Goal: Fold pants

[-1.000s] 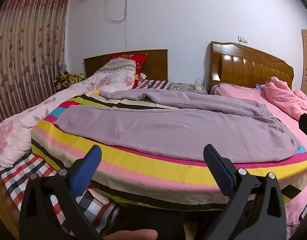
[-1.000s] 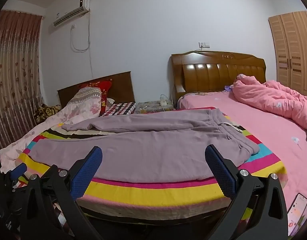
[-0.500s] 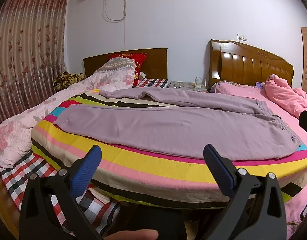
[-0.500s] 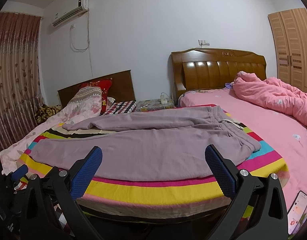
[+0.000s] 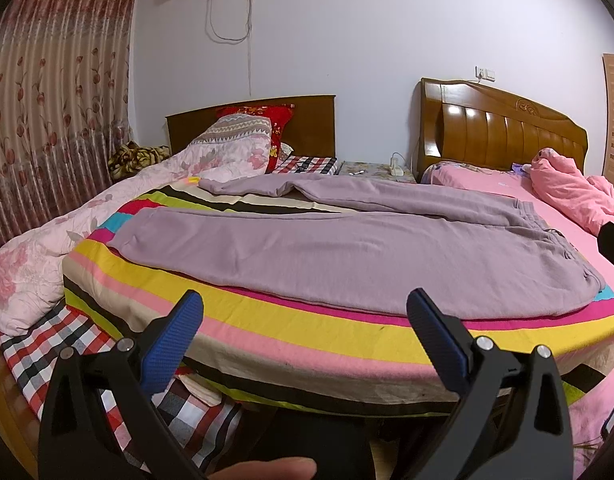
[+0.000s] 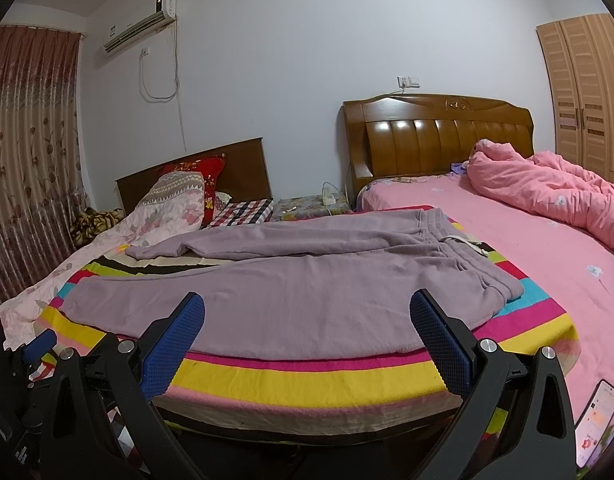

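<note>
Lilac sweatpants (image 5: 347, 252) (image 6: 291, 284) lie spread flat on a striped blanket (image 5: 307, 332) (image 6: 307, 376), waistband to the right, both legs running left with a gap between them. My left gripper (image 5: 305, 308) is open, held off the bed's near edge below the near leg, with nothing between its blue pads. My right gripper (image 6: 307, 310) is open too, in front of the near leg toward the waistband end, holding nothing. The left gripper's blue tip (image 6: 41, 344) shows at the left edge of the right wrist view.
A floral quilt (image 5: 47, 248) and pillows (image 5: 243, 136) lie at the left. A pink bed (image 6: 547, 248) with a bunched pink duvet (image 6: 555, 188) is at the right. A phone (image 6: 597, 420) lies at the lower right. A nightstand (image 6: 311, 204) stands between wooden headboards.
Both grippers have drifted slightly, the views rising a little above the bed edge. The sweatpants have not moved and both grippers stay open.
</note>
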